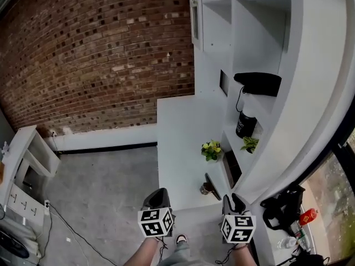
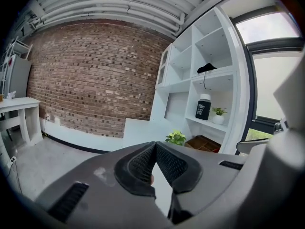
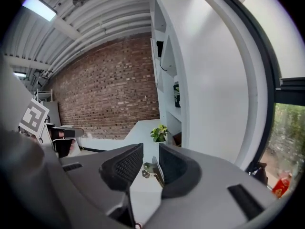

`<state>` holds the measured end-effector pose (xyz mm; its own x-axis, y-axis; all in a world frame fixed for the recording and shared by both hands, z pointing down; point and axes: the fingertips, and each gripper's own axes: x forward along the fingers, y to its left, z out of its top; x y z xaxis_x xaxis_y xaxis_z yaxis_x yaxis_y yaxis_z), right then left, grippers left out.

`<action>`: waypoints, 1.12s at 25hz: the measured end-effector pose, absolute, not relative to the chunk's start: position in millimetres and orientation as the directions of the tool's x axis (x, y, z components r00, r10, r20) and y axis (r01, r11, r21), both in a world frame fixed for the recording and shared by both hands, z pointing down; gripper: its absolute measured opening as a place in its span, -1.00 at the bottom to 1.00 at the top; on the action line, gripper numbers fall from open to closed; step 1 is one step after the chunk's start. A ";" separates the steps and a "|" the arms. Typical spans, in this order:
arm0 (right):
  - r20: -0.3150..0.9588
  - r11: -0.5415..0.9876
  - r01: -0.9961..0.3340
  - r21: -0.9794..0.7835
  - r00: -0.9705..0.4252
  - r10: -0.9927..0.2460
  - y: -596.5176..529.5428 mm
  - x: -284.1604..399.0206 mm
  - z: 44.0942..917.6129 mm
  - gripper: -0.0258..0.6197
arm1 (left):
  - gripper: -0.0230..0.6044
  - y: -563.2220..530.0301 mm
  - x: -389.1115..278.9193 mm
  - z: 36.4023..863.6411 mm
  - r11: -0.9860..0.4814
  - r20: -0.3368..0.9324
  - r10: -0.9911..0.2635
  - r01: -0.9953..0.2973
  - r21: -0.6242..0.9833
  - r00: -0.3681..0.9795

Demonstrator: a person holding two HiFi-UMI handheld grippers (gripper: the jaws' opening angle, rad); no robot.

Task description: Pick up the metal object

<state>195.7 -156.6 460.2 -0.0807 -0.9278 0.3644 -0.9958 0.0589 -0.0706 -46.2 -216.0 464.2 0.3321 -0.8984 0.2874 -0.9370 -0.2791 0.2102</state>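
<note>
Right gripper view is showing your right gripper [image 3: 150, 150] gaping partway, holding nothing; the metal object [image 3: 150, 170] is lying on the counter [image 3: 144, 131] ahead, not yet grasped; your left gripper [image 2: 155, 147] is pinching closed, empty.

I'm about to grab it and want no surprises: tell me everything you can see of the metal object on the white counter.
The metal object is small and silvery, with a long, flat, darker strip and a rounded, looped end, rather like a clip. Its exact type is not clear. It lies flat on the white counter, near the counter's front edge, closer than the potted plant. Nothing else touches it. In the right gripper view it shows through the gap of the right gripper, whose jaws stand apart and short of it.
</note>
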 end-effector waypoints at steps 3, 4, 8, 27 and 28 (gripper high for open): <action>0.370 0.055 -0.996 -0.068 -0.077 -0.926 -191.0 188.8 457.8 -0.60 | -0.89 -253.1 -51.1 462.3 -0.286 0.295 -0.893 -0.935 0.210 0.339; 0.374 0.053 -0.996 -0.068 -0.075 -0.925 -201.6 187.9 458.1 -0.60 | -0.89 -264.3 -51.7 462.0 -0.288 0.297 -0.892 -0.934 0.210 0.342; 0.392 0.038 -0.997 -0.069 -0.062 -0.918 -240.6 187.5 463.9 -0.60 | -0.89 -303.7 -51.5 466.5 -0.303 0.310 -0.882 -0.930 0.207 0.356; 0.479 0.046 -0.997 -0.058 -0.068 -0.875 -340.4 181.8 490.3 -0.60 | -0.89 -394.2 -65.7 512.9 -0.256 0.415 -0.844 -0.935 0.244 0.339; 0.480 0.054 -0.997 -0.055 -0.073 -0.874 -342.0 181.3 489.3 -0.60 | -0.89 -393.2 -64.9 514.0 -0.252 0.419 -0.842 -0.935 0.248 0.338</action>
